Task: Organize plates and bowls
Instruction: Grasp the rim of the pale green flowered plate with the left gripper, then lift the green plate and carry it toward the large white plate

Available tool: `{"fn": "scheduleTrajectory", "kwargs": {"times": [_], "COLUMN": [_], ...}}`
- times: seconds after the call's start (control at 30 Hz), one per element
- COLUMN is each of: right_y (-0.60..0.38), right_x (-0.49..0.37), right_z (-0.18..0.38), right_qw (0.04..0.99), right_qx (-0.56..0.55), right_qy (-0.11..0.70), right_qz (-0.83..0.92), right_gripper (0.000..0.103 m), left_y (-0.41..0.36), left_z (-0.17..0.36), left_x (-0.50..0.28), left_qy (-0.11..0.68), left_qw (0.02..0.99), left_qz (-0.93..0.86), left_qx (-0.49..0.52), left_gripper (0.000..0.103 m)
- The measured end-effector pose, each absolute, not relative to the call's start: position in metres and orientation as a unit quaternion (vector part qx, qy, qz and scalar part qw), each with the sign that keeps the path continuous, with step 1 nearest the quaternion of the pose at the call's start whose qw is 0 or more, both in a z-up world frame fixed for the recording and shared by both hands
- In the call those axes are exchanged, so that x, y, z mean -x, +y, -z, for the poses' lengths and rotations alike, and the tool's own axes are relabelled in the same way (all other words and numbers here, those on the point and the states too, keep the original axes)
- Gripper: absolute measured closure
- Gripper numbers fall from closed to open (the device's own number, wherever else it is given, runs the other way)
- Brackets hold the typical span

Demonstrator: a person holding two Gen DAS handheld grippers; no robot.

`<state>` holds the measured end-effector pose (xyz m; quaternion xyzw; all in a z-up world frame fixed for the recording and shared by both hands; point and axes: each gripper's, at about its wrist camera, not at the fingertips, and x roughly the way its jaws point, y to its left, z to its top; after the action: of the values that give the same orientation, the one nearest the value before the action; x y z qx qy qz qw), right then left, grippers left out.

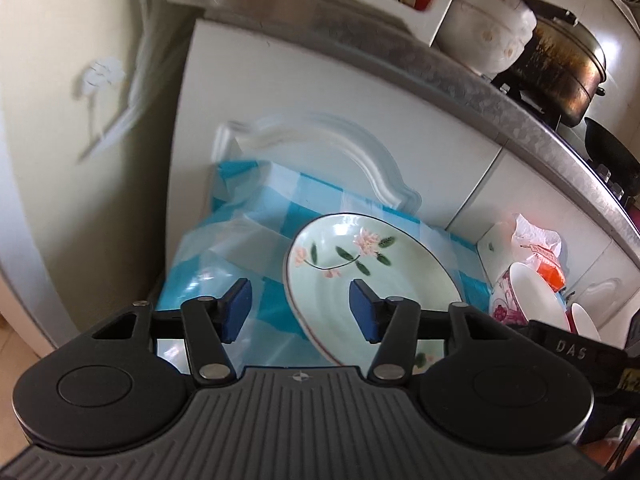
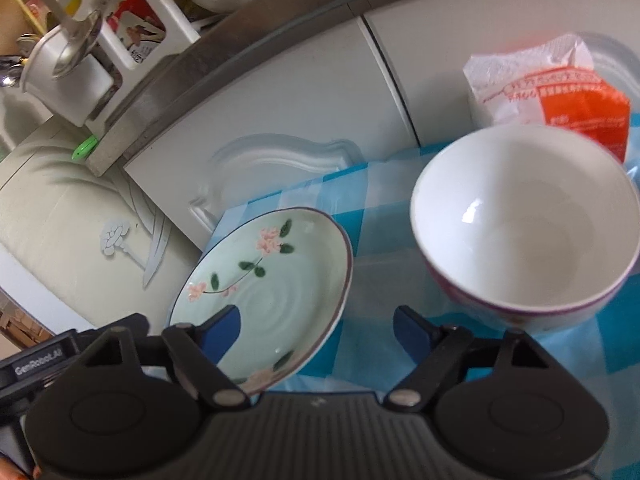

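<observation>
Left tool (image 1: 300, 306) jaws parted, nothing gripped, rim of floral plate (image 1: 372, 276) between pads. Plate pale green, pink flowers, flat on blue-checked cloth (image 1: 256, 208) over bench. Right tool (image 2: 316, 334) jaws wide apart, empty, poised over plate's right edge. White bowl (image 2: 524, 220), pink-trimmed, upright just right of plate. Orange-white packet (image 2: 560, 96) behind bowl.

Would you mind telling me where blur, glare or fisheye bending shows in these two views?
Left wrist: cabinet door smeared by motion blur, counter edge bowed by the fisheye, plate fairly sharp. Right wrist: bowl has a bright glare spot and soft rim, packet blurred.
</observation>
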<state>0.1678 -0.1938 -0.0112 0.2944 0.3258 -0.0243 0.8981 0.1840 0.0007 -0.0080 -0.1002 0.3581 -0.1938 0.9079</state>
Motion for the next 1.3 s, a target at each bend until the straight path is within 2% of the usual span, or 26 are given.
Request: {"fn": "scheduleTrajectory", "kwargs": {"times": [0.17, 0.33, 0.4, 0.57, 0.7, 0.8, 1.07, 1.3], "right_y": [-0.195, -0.193, -0.191, -0.180, -0.179, -0.183, -0.175, -0.173], "right_x": [-0.178, -0.187, -0.190, -0.194, -0.190, -0.188, -0.181, -0.169], "right_z": [0.019, 0.020, 0.020, 0.016, 0.017, 0.017, 0.006, -0.002], "right_qw": [0.893, 0.894, 0.893, 0.904, 0.913, 0.915, 0.932, 0.937], "right_qx": [-0.310, -0.313, -0.313, -0.275, -0.244, -0.243, -0.195, -0.186], "right_qy": [0.325, 0.321, 0.323, 0.328, 0.325, 0.323, 0.304, 0.294], "right_qz": [0.022, 0.008, -0.007, -0.007, 0.005, 0.007, 0.020, 0.022], "right_gripper": [0.019, 0.019, 0.027, 0.026, 0.040, 0.046, 0.053, 0.054], "left_y": [-0.009, -0.016, -0.016, -0.020, -0.021, -0.020, -0.017, -0.016], "left_z": [0.017, 0.023, 0.023, 0.026, 0.026, 0.026, 0.018, 0.011], "left_x": [-0.197, -0.206, -0.205, -0.205, -0.203, -0.201, -0.192, -0.179], "left_qy": [0.371, 0.375, 0.373, 0.363, 0.358, 0.356, 0.344, 0.336], "left_qw": [0.899, 0.901, 0.902, 0.907, 0.909, 0.910, 0.912, 0.913], "left_qz": [0.207, 0.194, 0.193, 0.194, 0.190, 0.192, 0.198, 0.201], "left_qx": [0.104, 0.098, 0.097, 0.091, 0.092, 0.095, 0.108, 0.112], "left_gripper": [0.054, 0.061, 0.061, 0.061, 0.061, 0.061, 0.061, 0.061]}}
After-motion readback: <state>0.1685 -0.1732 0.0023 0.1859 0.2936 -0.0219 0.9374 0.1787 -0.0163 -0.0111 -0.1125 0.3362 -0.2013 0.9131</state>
